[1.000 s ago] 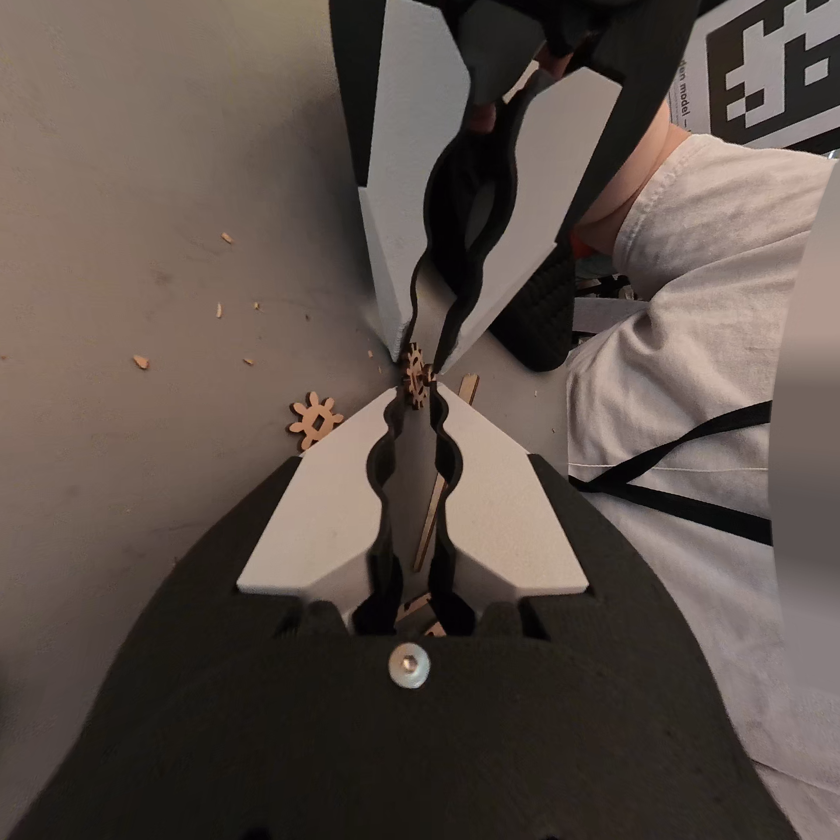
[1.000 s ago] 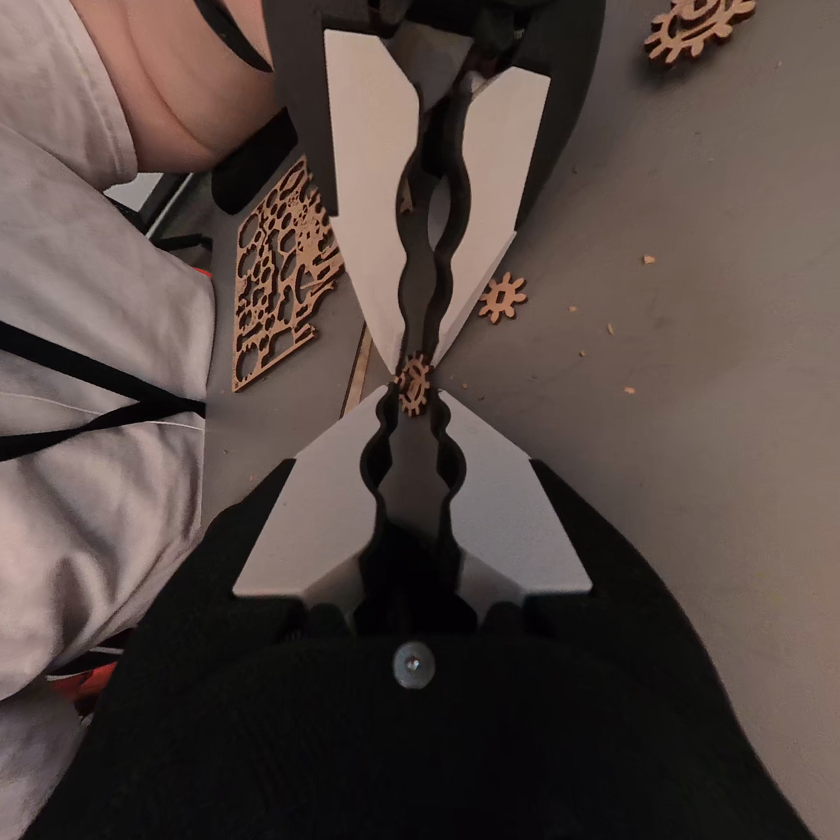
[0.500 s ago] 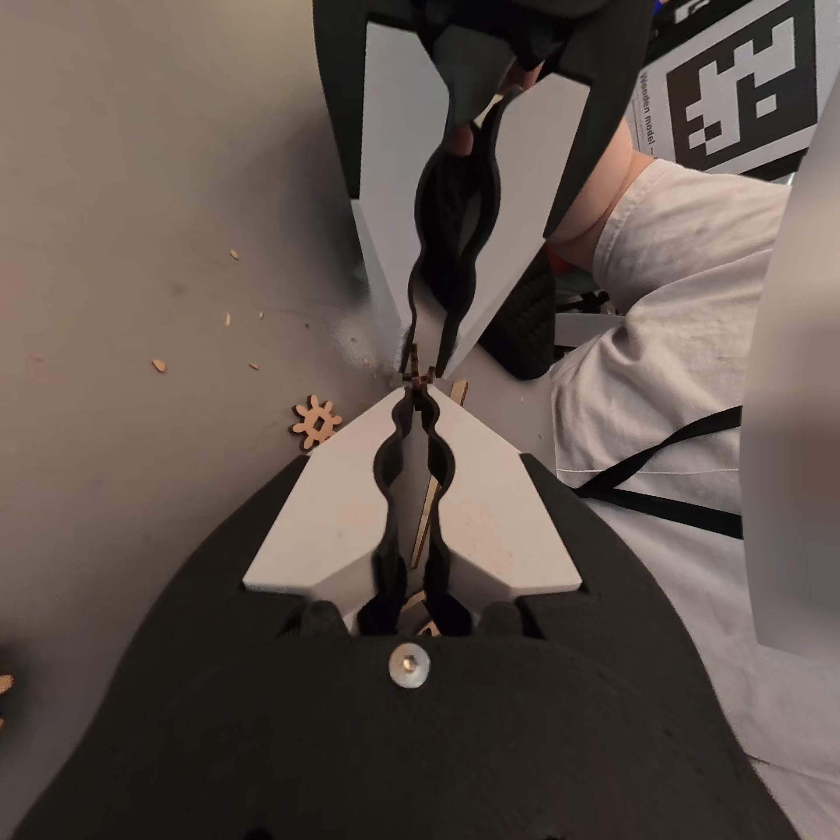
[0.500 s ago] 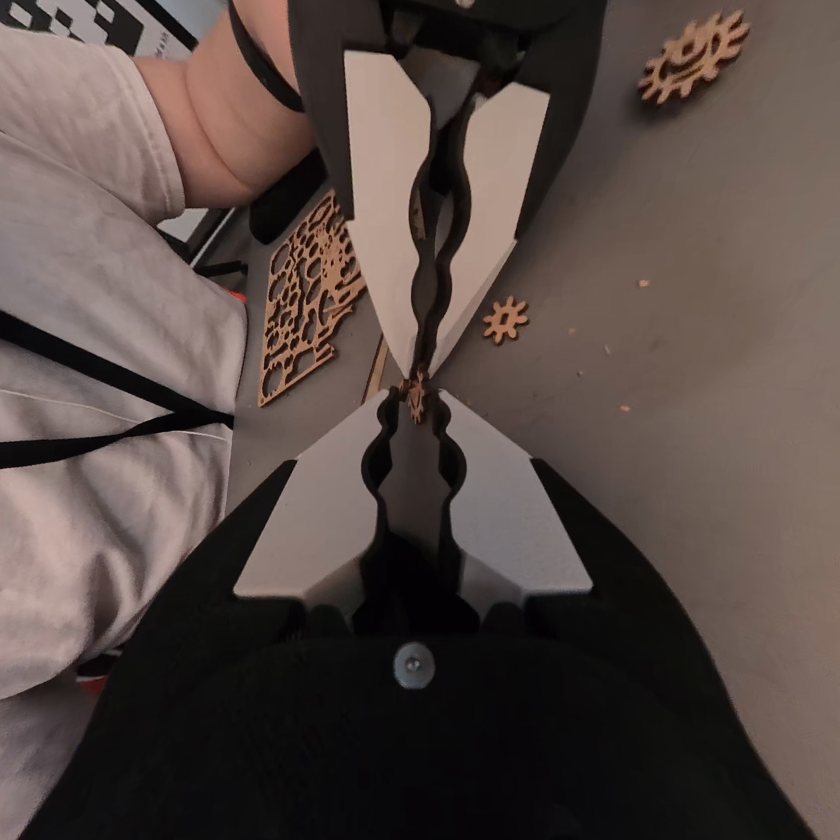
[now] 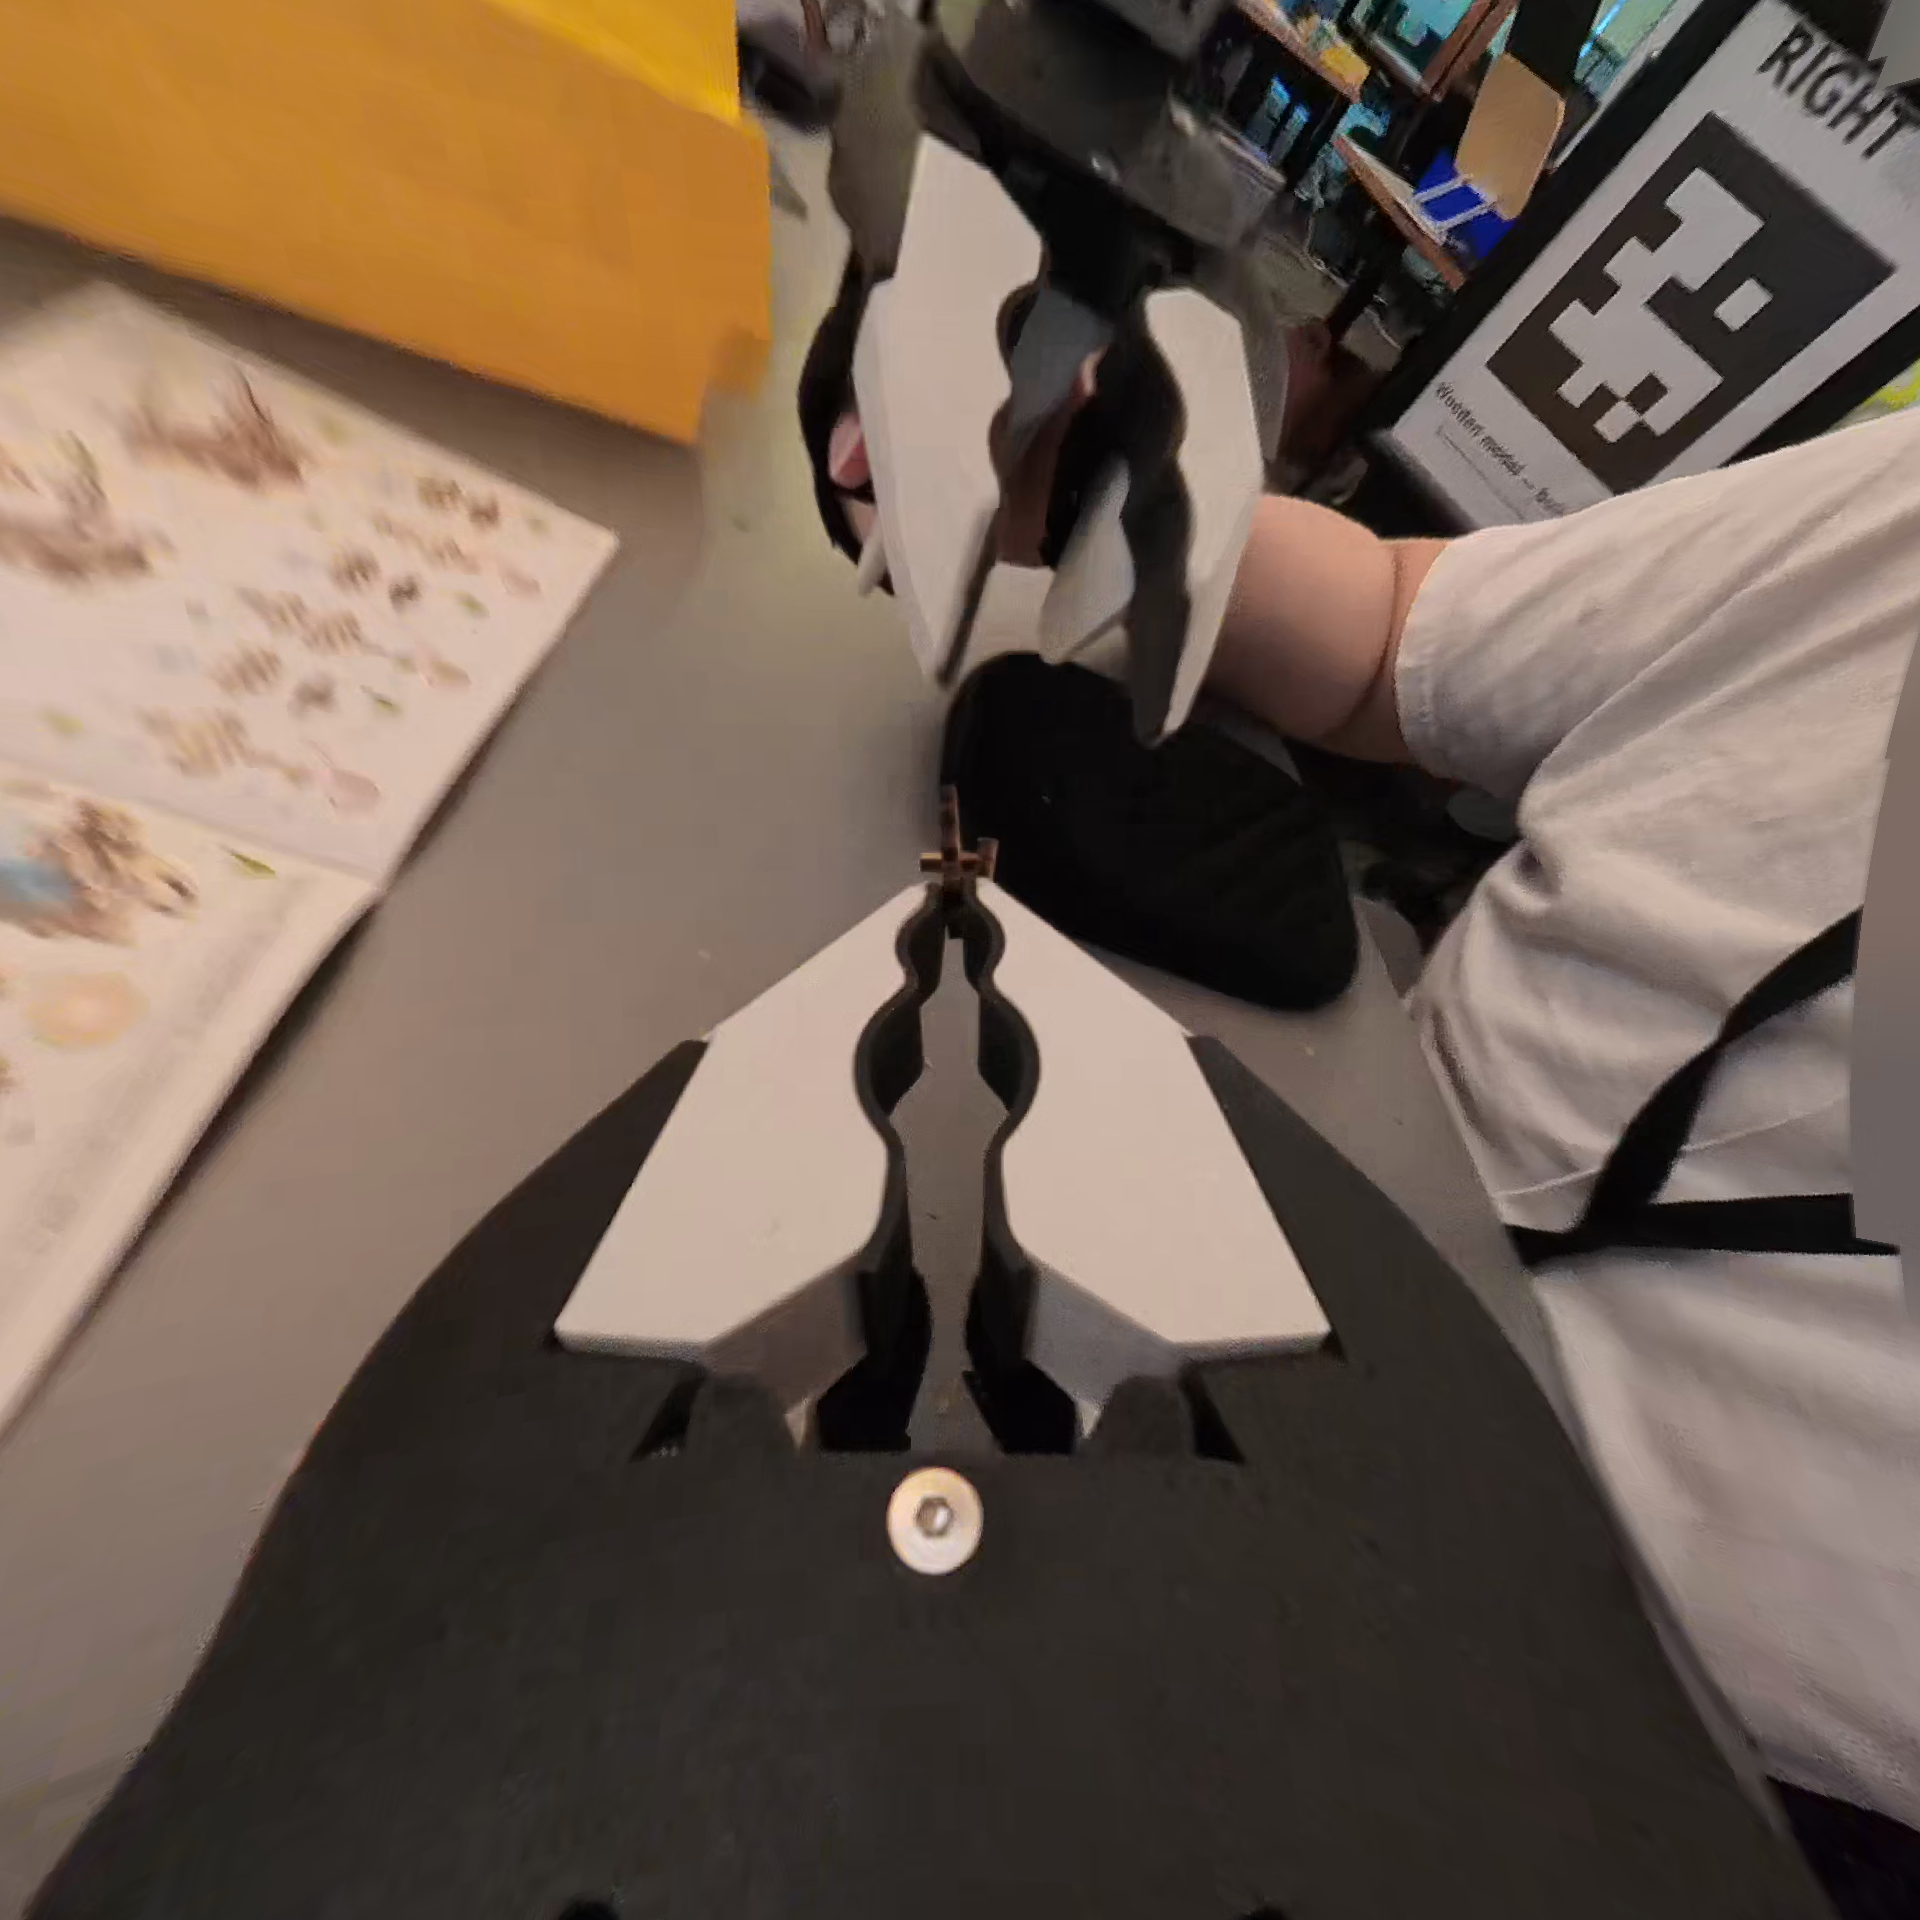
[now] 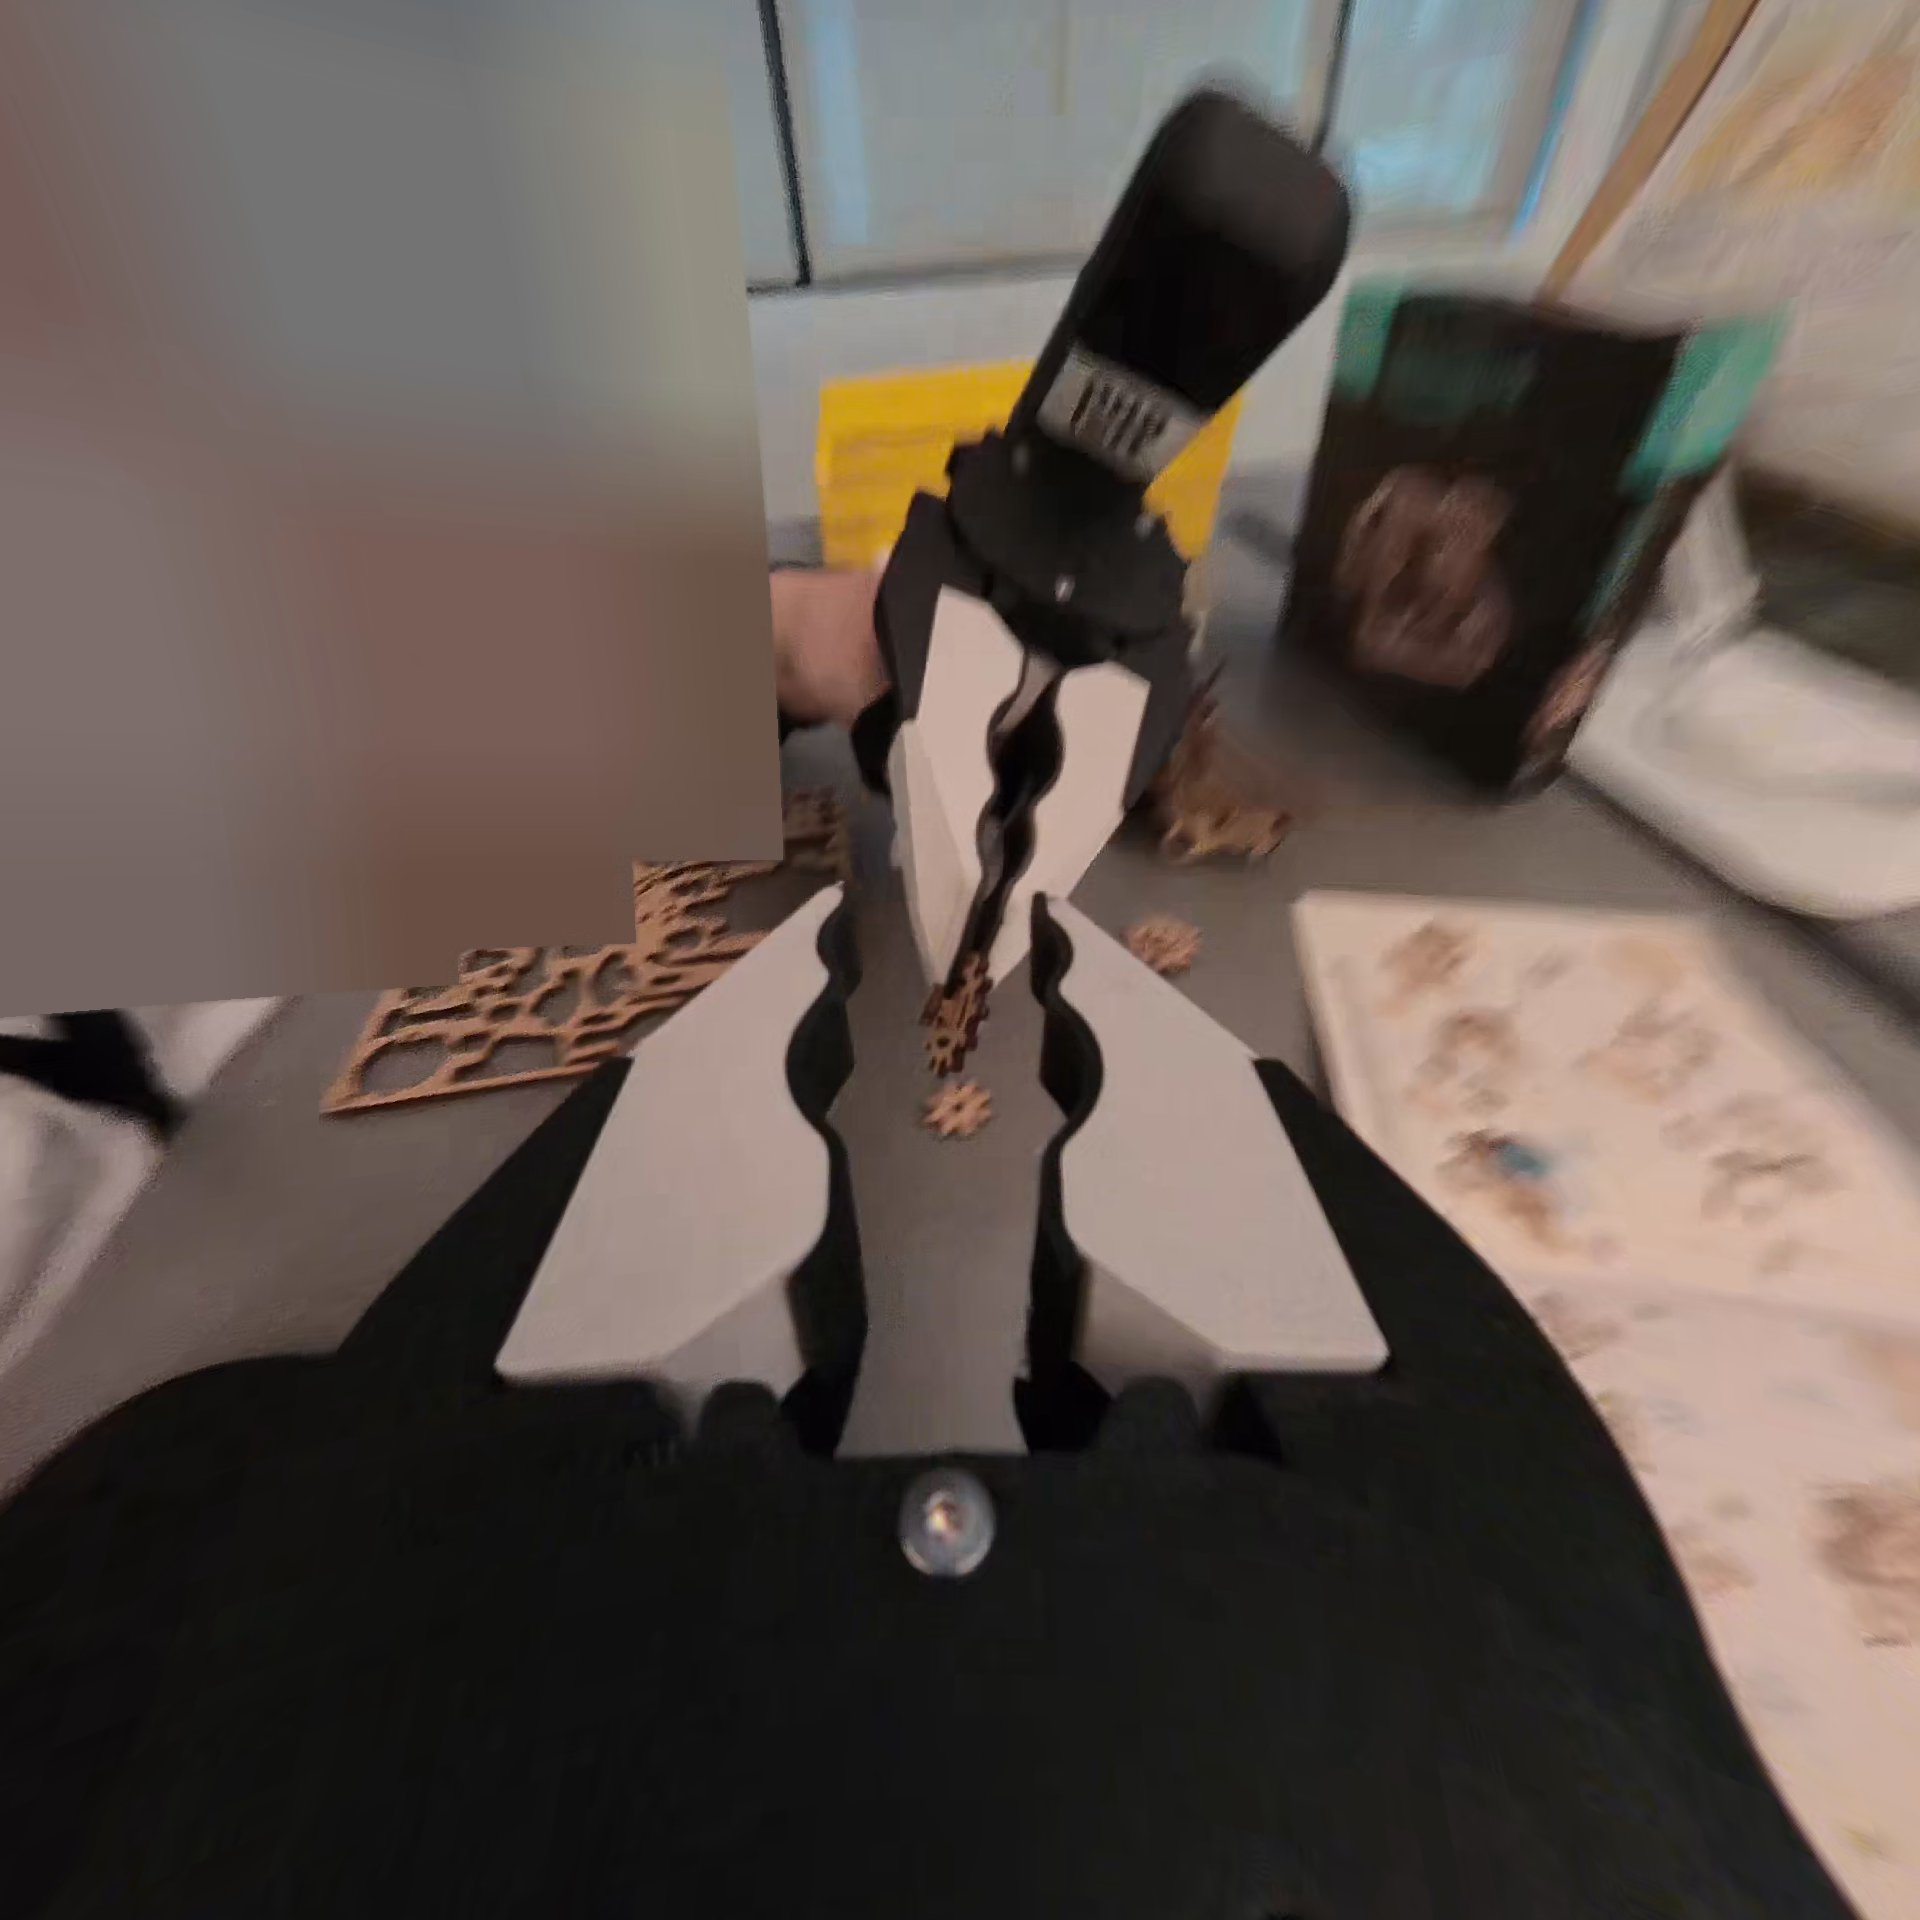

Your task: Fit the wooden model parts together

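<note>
My left gripper (image 5: 958, 906) is shut on a small pair of joined wooden gears (image 5: 958, 860), seen edge-on as a cross shape at its tips. The right wrist view shows the left gripper (image 6: 961, 961) pointing down over the grey table with the gears (image 6: 954, 1013) hanging from its tips. My right gripper (image 6: 935, 914) is open and empty, a short way back from the gears. In the left wrist view the right gripper (image 5: 1049, 686) hangs above and beyond the gears, apart from them. A loose wooden gear (image 6: 958, 1110) lies on the table under the held ones.
A cut-out wooden sheet (image 6: 540, 997) lies left, another gear (image 6: 1164, 940) right. An instruction sheet (image 5: 208, 675) (image 6: 1558, 1143), a yellow box (image 5: 364, 156) and a dark box (image 6: 1486, 540) ring the work spot. A person's sleeve (image 5: 1662, 831) is at the right. The grippers are tip to tip, or close to it.
My right gripper has let go of the gears, opened and drawn back. The joined gears stay in my left gripper. Both cameras have tilted up from the table.
</note>
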Available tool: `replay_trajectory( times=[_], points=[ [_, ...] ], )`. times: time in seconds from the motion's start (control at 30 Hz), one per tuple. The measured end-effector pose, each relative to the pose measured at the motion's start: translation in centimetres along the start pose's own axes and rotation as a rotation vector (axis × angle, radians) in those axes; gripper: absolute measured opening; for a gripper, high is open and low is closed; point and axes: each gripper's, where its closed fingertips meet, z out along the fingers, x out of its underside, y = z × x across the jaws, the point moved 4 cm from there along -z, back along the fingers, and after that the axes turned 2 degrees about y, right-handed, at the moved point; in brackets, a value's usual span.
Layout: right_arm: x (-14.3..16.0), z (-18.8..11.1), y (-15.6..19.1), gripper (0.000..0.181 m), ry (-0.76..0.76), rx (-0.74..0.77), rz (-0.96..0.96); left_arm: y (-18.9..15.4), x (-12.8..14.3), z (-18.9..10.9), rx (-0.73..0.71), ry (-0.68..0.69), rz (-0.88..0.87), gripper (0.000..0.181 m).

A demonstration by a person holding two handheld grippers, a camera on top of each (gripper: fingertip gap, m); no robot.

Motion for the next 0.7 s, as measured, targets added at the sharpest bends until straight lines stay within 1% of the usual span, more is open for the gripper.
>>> replay_trajectory(
  times=[0.07, 0.1, 0.13, 0.17, 0.23, 0.27, 0.3, 0.33, 0.37, 0.4, 0.47, 0.5, 0.53, 0.57, 0.63, 0.7],
  points=[
    [-1.7, -0.7, 0.3, 0.052, -0.099, 0.108, -0.138, -0.4, -0.8, -0.7, -0.041, -0.05, 0.117, 0.0],
    [-2.1, -0.8, 0.7, 0.052, -0.117, 0.125, -0.176, -0.6, -1.1, -0.9, -0.07, -0.07, 0.177, 0.0],
    [-2.3, -0.8, 0.9, 0.052, -0.116, 0.132, -0.189, -0.8, -1.4, -1.2, -0.098, -0.087, 0.237, 0.0],
    [-2.3, -0.7, 1.2, 0.047, -0.106, 0.125, -0.191, -1.2, -1.6, -1.4, -0.111, -0.104, 0.299, 0.0],
    [-2.4, -0.7, 1.3, 0.028, -0.12, 0.138, -0.217, -1.8, -2.1, -1.8, -0.155, -0.144, 0.406, 0.0],
    [-2.4, -1.0, 1.1, 0.015, -0.127, 0.159, -0.24, -2.1, -2.3, -2.0, -0.181, -0.16, 0.452, 0.0],
    [-2.4, -1.2, 1.1, 0.011, -0.136, 0.164, -0.262, -2.3, -2.5, -2.2, -0.206, -0.179, 0.494, 0.0],
    [-2.5, -1.5, 1.1, 0.017, -0.152, 0.17, -0.276, -2.5, -2.7, -2.4, -0.232, -0.199, 0.531, 0.0],
    [-2.6, -1.5, 1.1, 0.034, -0.173, 0.163, -0.278, -2.8, -2.9, -2.6, -0.249, -0.22, 0.566, 0.0],
    [-2.7, -1.4, 1.3, 0.046, -0.185, 0.141, -0.268, -3.3, -3.0, -2.7, -0.253, -0.239, 0.602, 0.0],
    [-2.6, -1.1, 1.5, 0.046, -0.177, 0.133, -0.268, -3.9, -3.3, -2.8, -0.281, -0.257, 0.664, 0.0],
    [-2.3, -0.8, 1.5, 0.044, -0.145, 0.148, -0.284, -4.2, -3.4, -2.7, -0.288, -0.264, 0.693, 0.0],
    [-2.1, -0.6, 1.6, 0.033, -0.115, 0.168, -0.319, -4.5, -3.4, -2.7, -0.298, -0.273, 0.718, 0.0],
    [-2.2, -0.6, 2.0, 0.027, -0.117, 0.186, -0.374, -4.7, -3.6, -2.7, -0.317, -0.284, 0.736, 0.0],
    [-2.3, -0.4, 2.4, 0.025, -0.097, 0.221, -0.451, -4.9, -3.6, -2.6, -0.334, -0.294, 0.762, 0.0],
    [-2.2, -0.1, 2.7, 0.025, -0.071, 0.243, -0.483, -5.1, -3.6, -2.5, -0.332, -0.292, 0.765, 0.0]
  ],
)
